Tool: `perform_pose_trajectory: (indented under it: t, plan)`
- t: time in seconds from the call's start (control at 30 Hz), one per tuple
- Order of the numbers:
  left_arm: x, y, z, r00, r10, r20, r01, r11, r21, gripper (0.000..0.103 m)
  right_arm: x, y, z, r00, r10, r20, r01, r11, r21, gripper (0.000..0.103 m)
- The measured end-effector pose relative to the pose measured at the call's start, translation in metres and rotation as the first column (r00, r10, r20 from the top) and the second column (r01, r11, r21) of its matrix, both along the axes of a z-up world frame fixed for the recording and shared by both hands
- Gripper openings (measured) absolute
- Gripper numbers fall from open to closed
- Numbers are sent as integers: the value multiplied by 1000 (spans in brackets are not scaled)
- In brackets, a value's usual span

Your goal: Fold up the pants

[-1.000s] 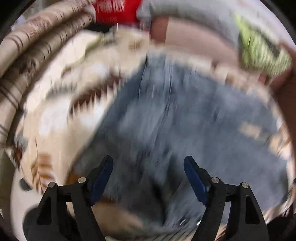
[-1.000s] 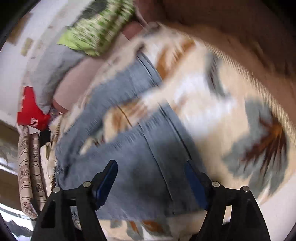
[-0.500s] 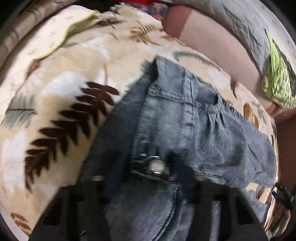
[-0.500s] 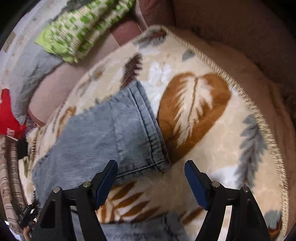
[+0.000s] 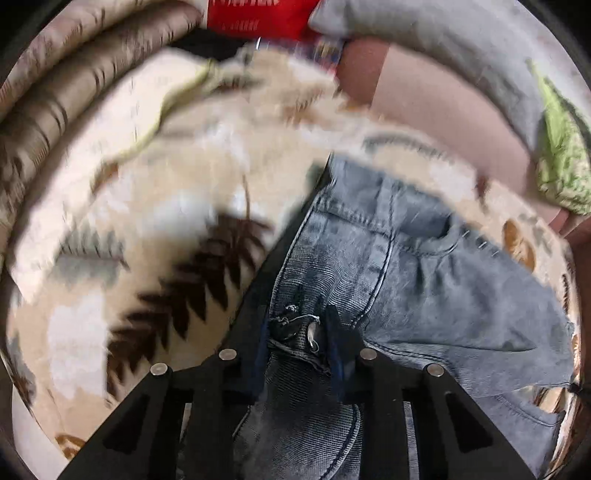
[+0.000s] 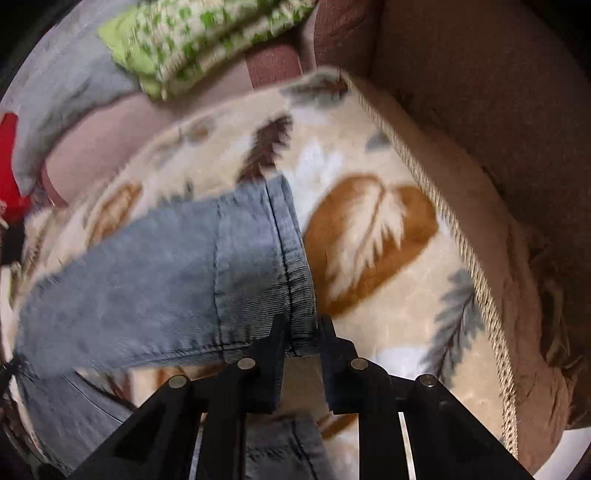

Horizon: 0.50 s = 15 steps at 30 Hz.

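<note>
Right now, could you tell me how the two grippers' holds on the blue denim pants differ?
The left gripper clamps the blue denim pants at the buttoned waistband; the right gripper pinches a leg's stitched hem corner. The left's hold is bunched, the right's flat. Both are shut on denim over the leaf-patterned blanket.

No lettering can be read in either view. The red item at the top edge of the left wrist view carries pale marks that look like print, but blur smears them past reading. The metal button on the jeans' waistband shows no legible stamp.
</note>
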<state>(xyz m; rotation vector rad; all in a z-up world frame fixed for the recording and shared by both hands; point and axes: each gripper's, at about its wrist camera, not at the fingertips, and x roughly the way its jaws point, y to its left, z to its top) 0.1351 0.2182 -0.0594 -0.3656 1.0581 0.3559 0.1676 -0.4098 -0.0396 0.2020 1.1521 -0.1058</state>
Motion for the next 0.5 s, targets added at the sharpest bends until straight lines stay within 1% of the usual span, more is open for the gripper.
perform_pose_trajectory:
  t: [0.03, 0.07, 0.1, 0.13, 0.17, 0.2, 0.23, 0.27, 0.3, 0.33, 0.37, 0.4, 0.43, 0.47, 0.5]
  plan:
    - [2, 5, -12, 999, 19, -32, -20, 999, -27, 35, 3, -2, -18, 999, -4, -53, 4, 1000, -10, 23]
    - [2, 9, -19, 999, 29, -39, -31, 998, -52, 37, 3, -6, -28, 998, -19, -57, 20, 1000, 23, 26]
    - [0, 10, -15, 999, 33, -15, -34, 998, -53, 40, 2, -13, -30, 998, -47, -35, 50, 996, 72, 29]
    - [-1, 10, -11, 999, 33, -5, -33, 998, -46, 40, -1, -18, -25, 997, -73, -25, 75, 991, 111, 43]
    - [-3, 9, -4, 1000, 27, 4, -27, 999, -28, 40, -2, -19, -20, 997, -78, -22, 80, 989, 120, 54]
    - [-4, 8, 3, 1000, 19, 19, -19, 1000, -8, 40, -4, -17, -11, 998, -66, 0, 66, 993, 103, 62]
    - [-7, 5, 15, 999, 14, 48, -15, 1000, 22, 40, -6, -15, -4, 998, -58, 20, 57, 995, 80, 62]
    - [-10, 4, 23, 997, 17, 78, -21, 999, 50, 45, -7, -10, 5, 997, -54, 49, 51, 997, 64, 62]
    - [-14, 2, 32, 993, 21, 118, -30, 996, 78, 55, -10, -7, 16, 995, -51, 88, 44, 996, 79, 62]
    - [-13, 0, 35, 990, 19, 140, -32, 995, 92, 62, -11, -4, 21, 993, -51, 109, 41, 995, 93, 62]
    - [-12, -2, 34, 988, 9, 152, -25, 995, 99, 71, -11, -1, 24, 990, -51, 132, 36, 993, 111, 62]
    - [-8, -4, 28, 990, -12, 144, -3, 995, 99, 72, -10, 3, 24, 988, -50, 143, 32, 991, 127, 65]
    - [-2, -7, 17, 993, -33, 109, 22, 995, 101, 72, -7, 7, 16, 990, -51, 132, 30, 987, 160, 70]
    - [6, -9, -2, 998, -46, 33, 43, 994, 103, 72, -3, 11, 2, 995, -34, 94, 17, 984, 180, 74]
    - [12, -10, -21, 998, -50, -42, 53, 994, 93, 74, 5, 16, -22, 1000, 5, 1, -5, 984, 179, 76]
